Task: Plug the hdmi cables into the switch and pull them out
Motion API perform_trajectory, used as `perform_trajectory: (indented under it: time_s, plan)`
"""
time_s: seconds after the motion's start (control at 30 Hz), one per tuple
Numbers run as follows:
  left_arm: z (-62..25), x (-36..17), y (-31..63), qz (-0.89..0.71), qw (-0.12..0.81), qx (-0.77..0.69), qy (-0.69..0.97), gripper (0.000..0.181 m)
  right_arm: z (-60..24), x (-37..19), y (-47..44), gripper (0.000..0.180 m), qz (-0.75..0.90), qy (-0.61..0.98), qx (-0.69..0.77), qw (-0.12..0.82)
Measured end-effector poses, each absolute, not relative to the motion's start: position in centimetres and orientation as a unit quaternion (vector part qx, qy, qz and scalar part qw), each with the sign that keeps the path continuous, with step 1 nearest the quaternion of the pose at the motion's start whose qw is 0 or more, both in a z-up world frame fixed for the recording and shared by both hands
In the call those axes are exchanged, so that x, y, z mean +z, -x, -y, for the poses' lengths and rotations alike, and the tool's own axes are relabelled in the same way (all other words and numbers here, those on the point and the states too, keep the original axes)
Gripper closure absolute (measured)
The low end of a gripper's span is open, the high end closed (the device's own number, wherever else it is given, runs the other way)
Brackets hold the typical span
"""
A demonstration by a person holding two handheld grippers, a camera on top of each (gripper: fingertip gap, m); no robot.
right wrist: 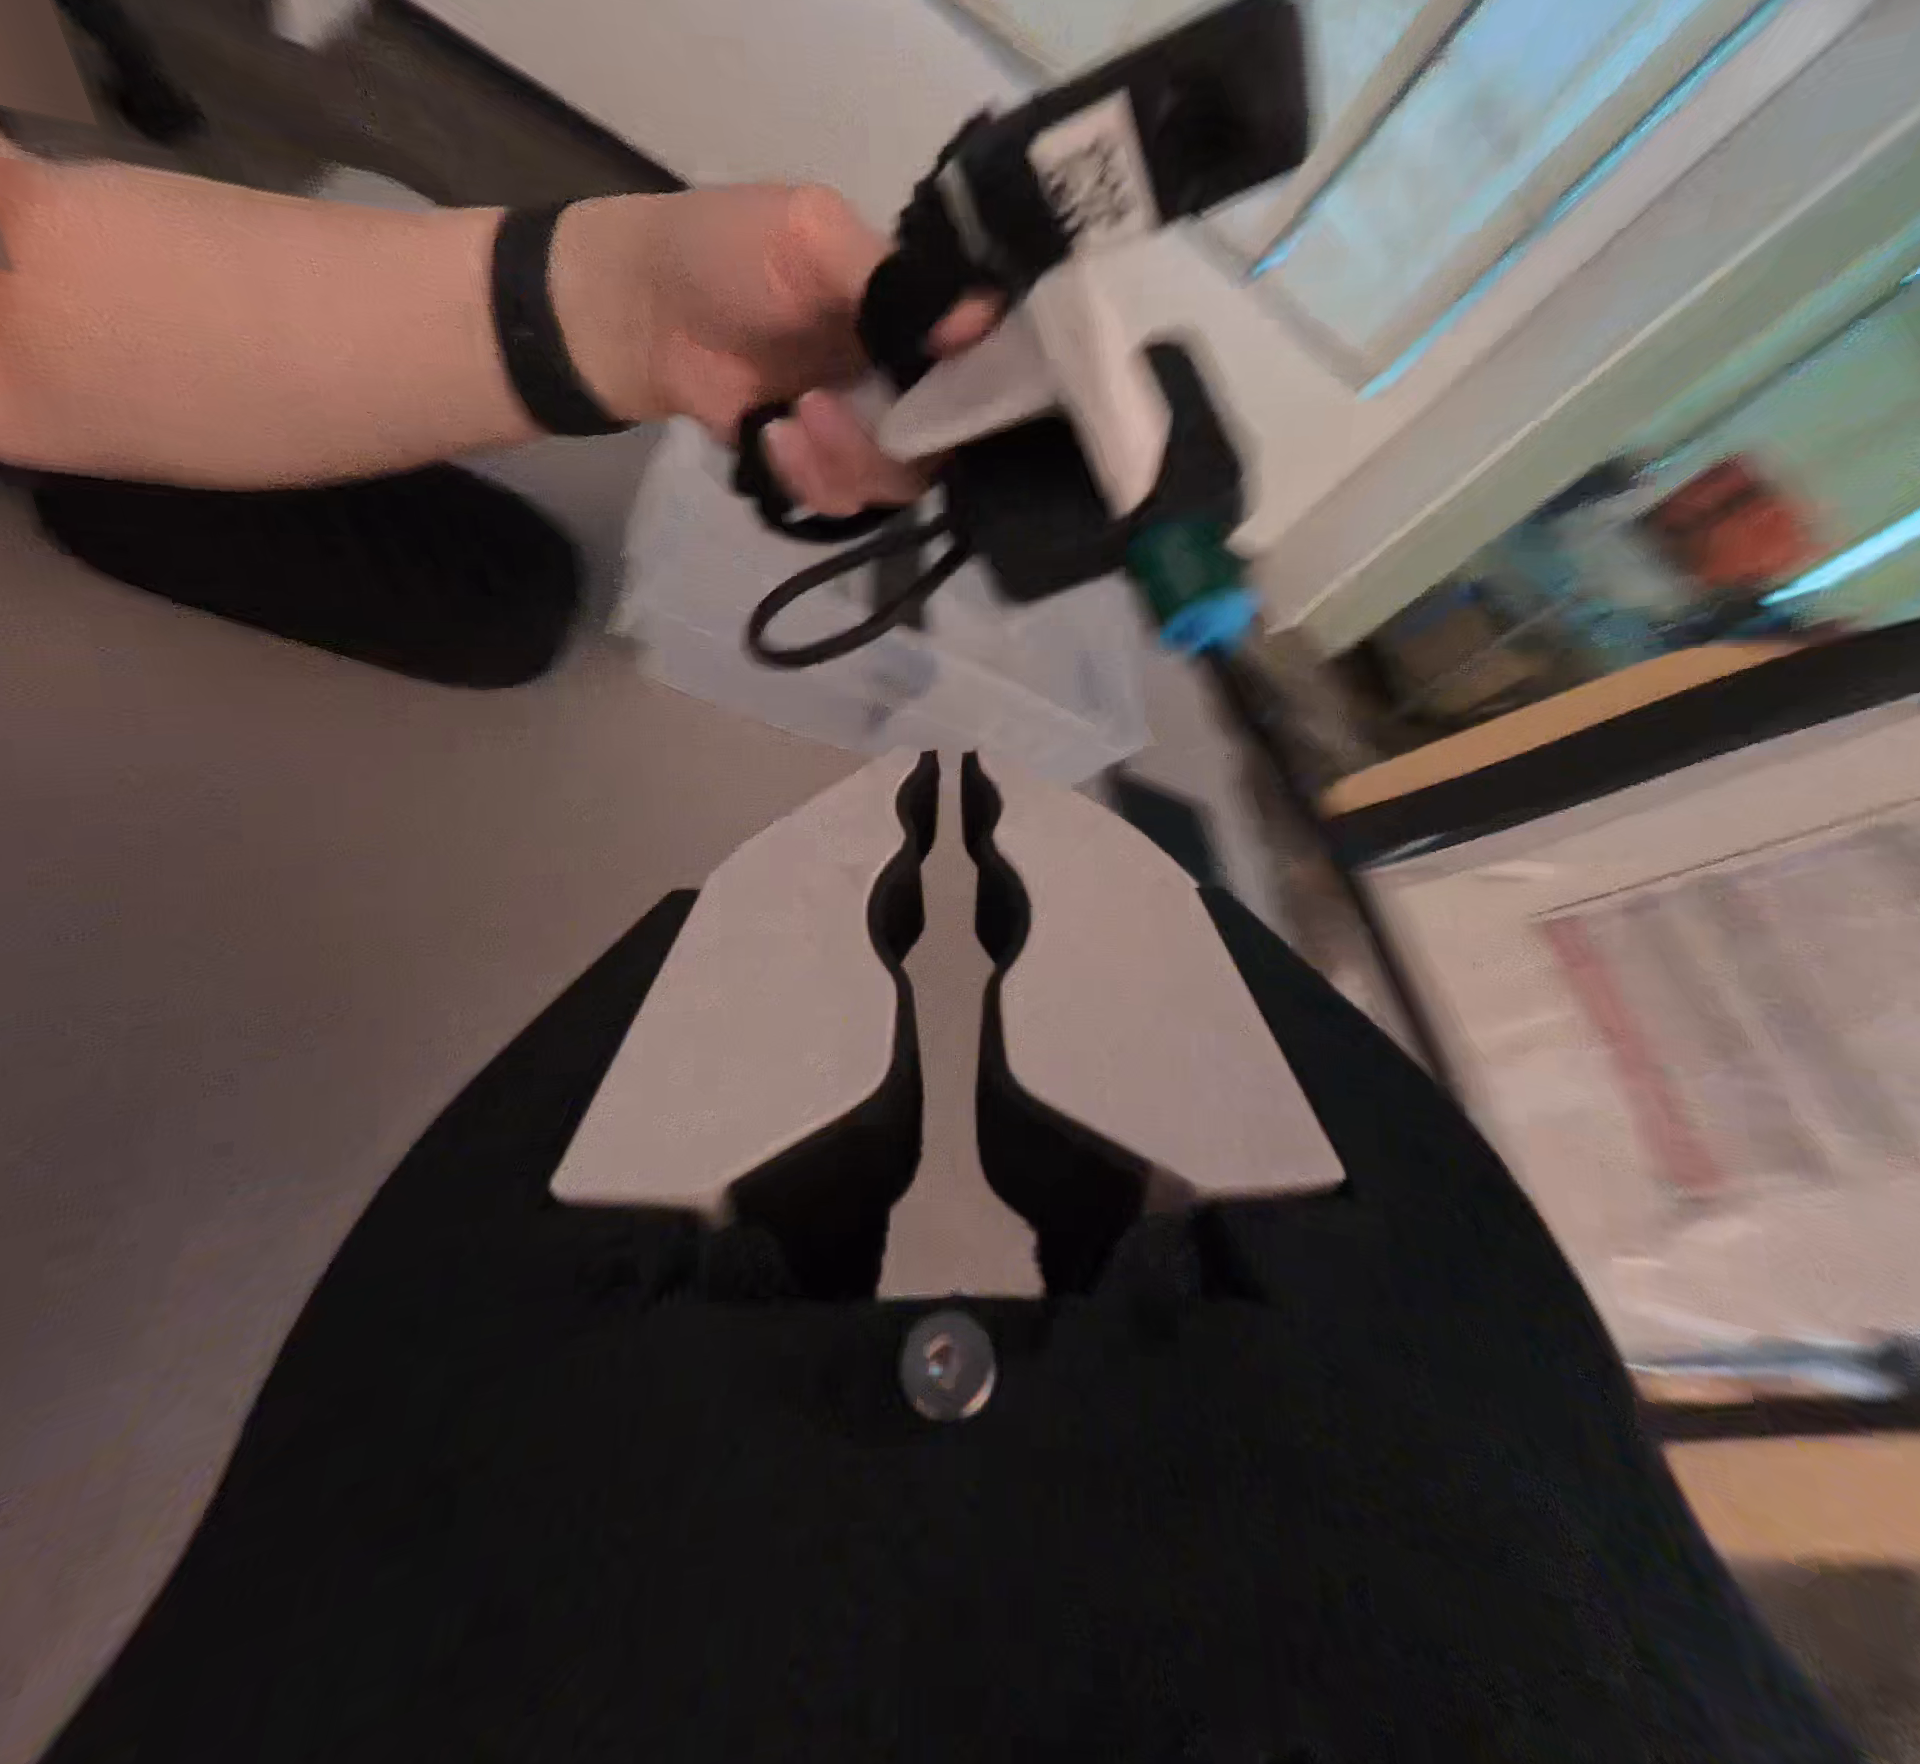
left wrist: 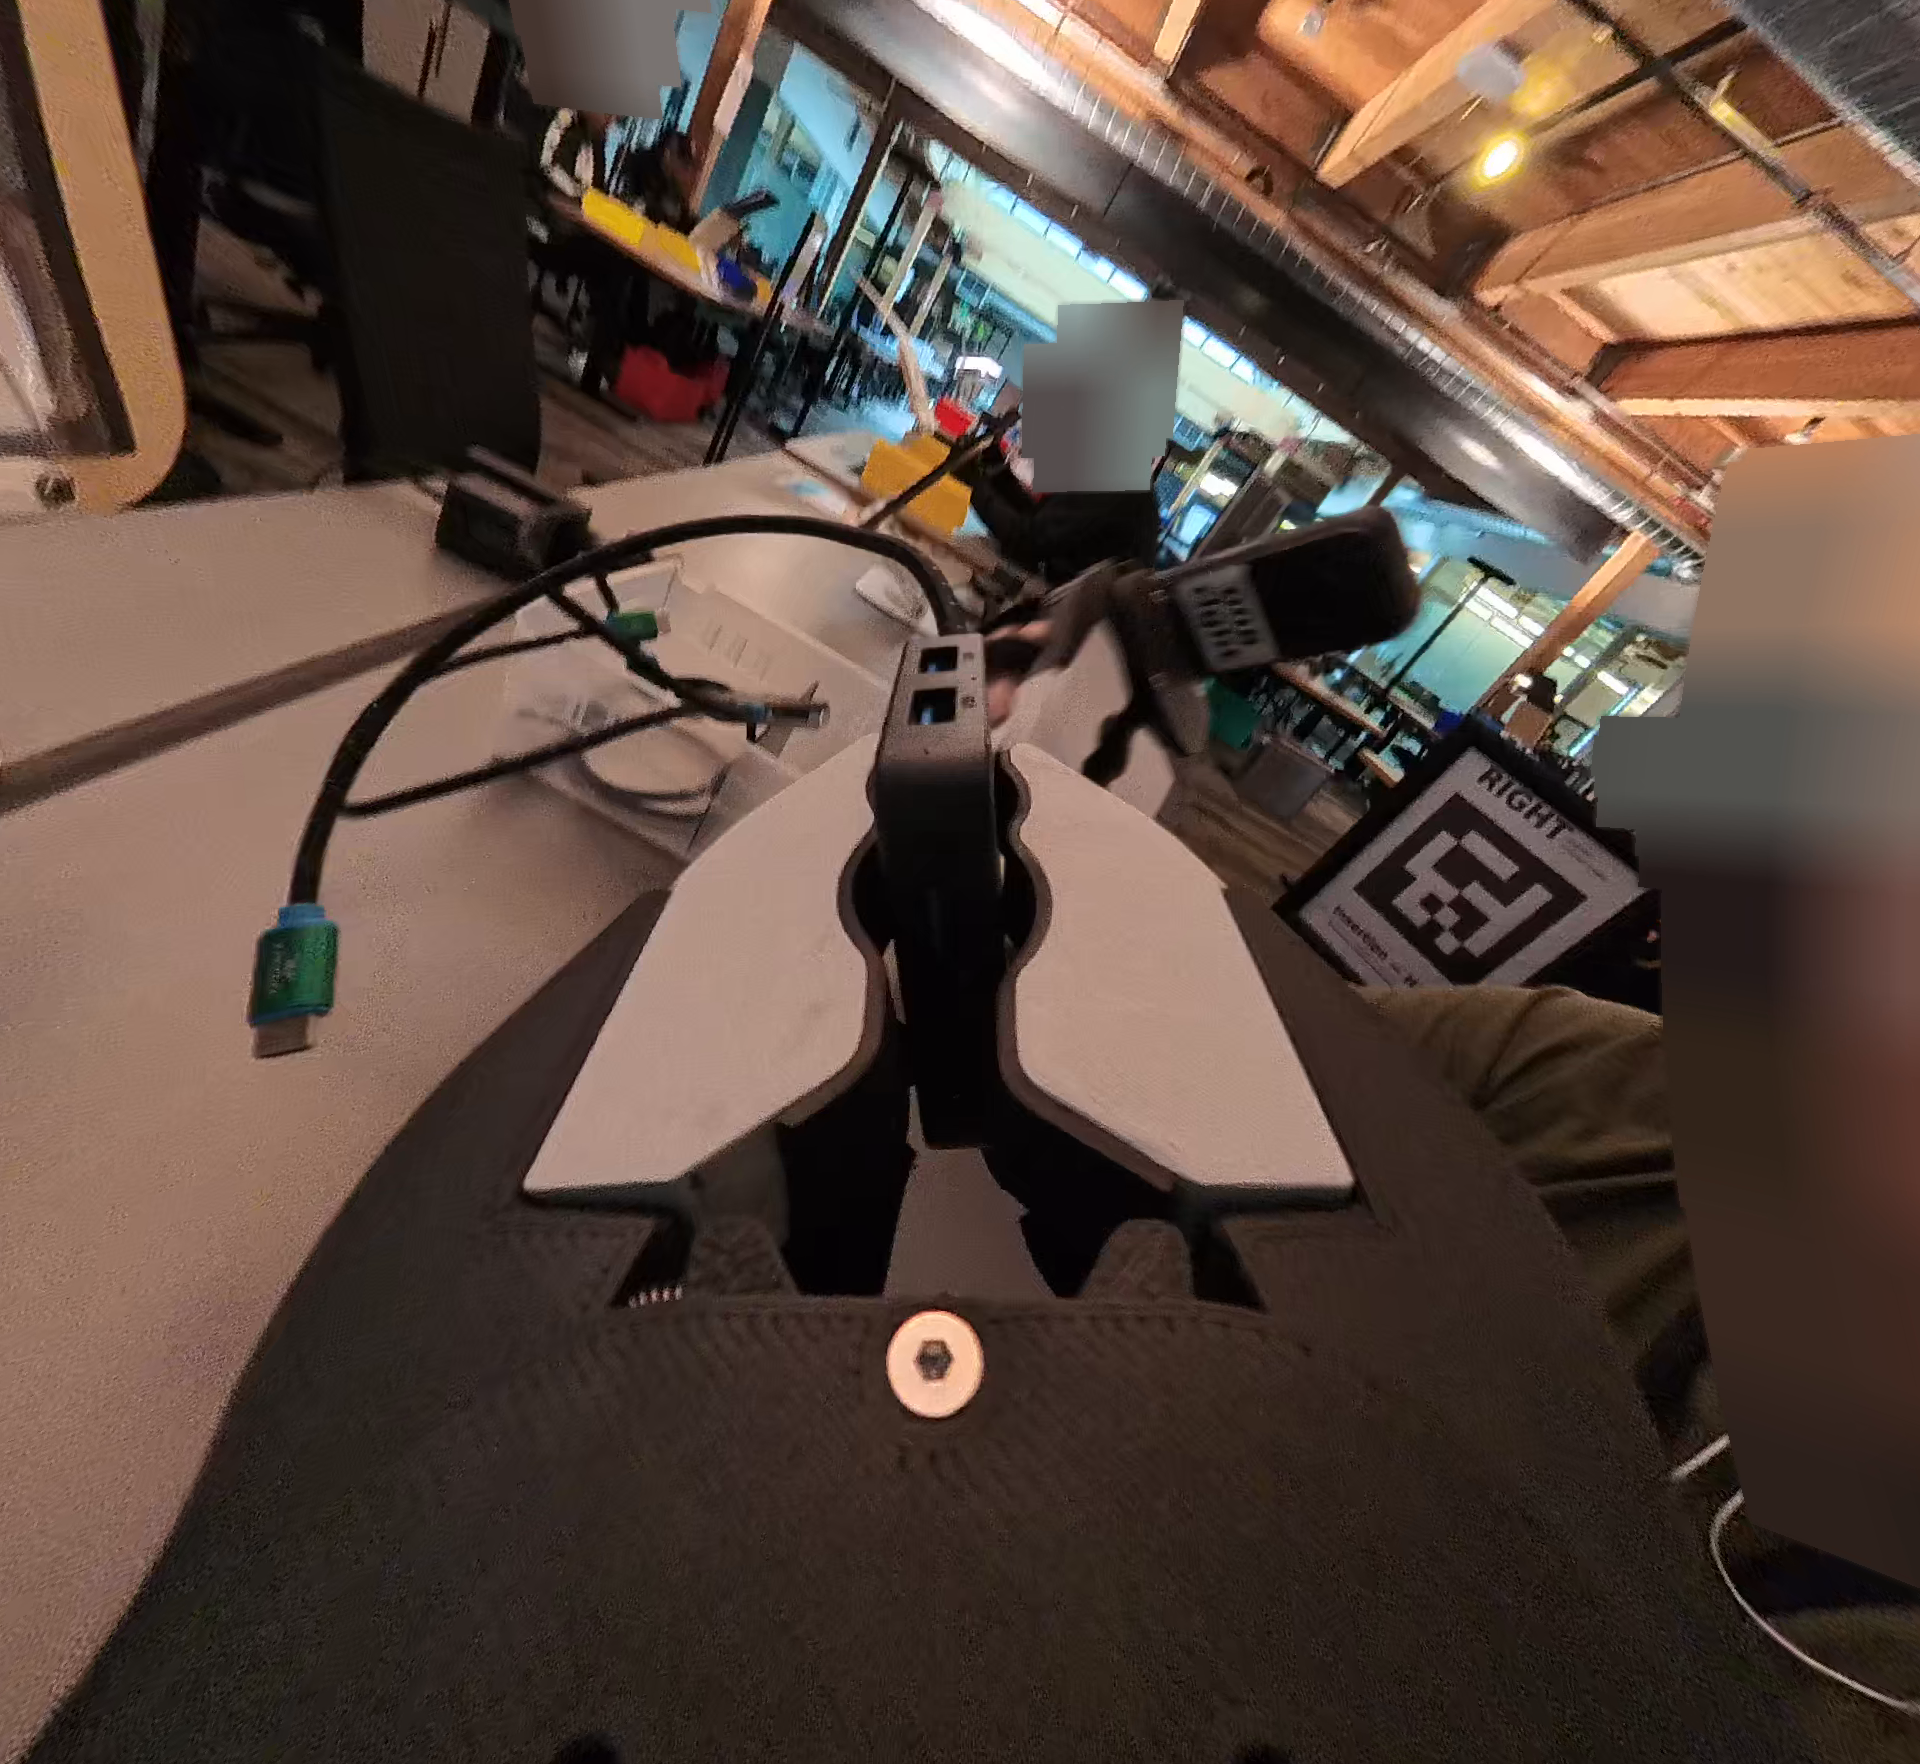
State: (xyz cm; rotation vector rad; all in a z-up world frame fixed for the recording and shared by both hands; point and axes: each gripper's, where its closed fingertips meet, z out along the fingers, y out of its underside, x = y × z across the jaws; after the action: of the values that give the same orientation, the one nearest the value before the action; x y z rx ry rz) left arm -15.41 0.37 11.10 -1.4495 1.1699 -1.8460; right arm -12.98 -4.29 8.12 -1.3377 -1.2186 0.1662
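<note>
The switch (left wrist: 935,810) is a thin black box, held up in the air above the counter (left wrist: 156,883). The left claw (left wrist: 940,779) is clamped tight on it, one finger on each flat side. Two small ports on its edge face the camera.

A black cable leaves the top of the switch, curves over toward 10 o'clock and hangs down. Its green plug (left wrist: 294,971) dangles free at 8 o'clock, not in any port. In the right wrist view, a second green plug (right wrist: 1184,571) looks like it sits in the switch, but that picture is blurry, so I cannot be sure.

The right claw (right wrist: 948,764) holds nothing. Its fingers are nearly together, with just a thin gap. It points at the switch from close by.

What could go wrong? The switch is thin and gripped only by its sides. A hard push or pull on a plug could twist it or slide it out. The dangling plug swings, so the right claw may miss it. The loose cable could also snag on the other cables (left wrist: 665,675) on the counter.
</note>
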Motion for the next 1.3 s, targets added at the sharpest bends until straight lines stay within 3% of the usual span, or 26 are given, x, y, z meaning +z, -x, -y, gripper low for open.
perform_trajectory:
  time_s: [0.03,0.13,0.3,0.9,1.1,1.3]
  plan:
    - [-0.4,10.7,15.4,-0.437,0.251,-0.670,0.545,0.167,4.4,9.6,13.2,0.170,0.522,0.549,0.027,0.653]
    - [0.3,9.6,14.9,-0.459,0.237,-0.647,0.561,0.167,5.1,11.7,13.4,0.156,0.523,0.457,-0.075,0.715]
    - [2.2,9.0,14.3,-0.496,0.209,-0.639,0.550,0.167,2.6,9.0,11.7,0.151,0.552,0.482,-0.192,0.653]
    - [3.5,8.6,13.6,-0.528,0.210,-0.627,0.533,0.167,3.1,7.9,12.4,0.160,0.529,0.560,-0.037,0.636]
    - [2.4,7.7,13.4,-0.525,0.232,-0.605,0.552,0.167,1.8,6.8,12.2,0.161,0.520,0.582,-0.075,0.621]
    - [3.3,7.4,14.2,-0.542,0.189,-0.613,0.544,0.167,2.9,6.7,13.2,0.161,0.548,0.557,-0.050,0.622]
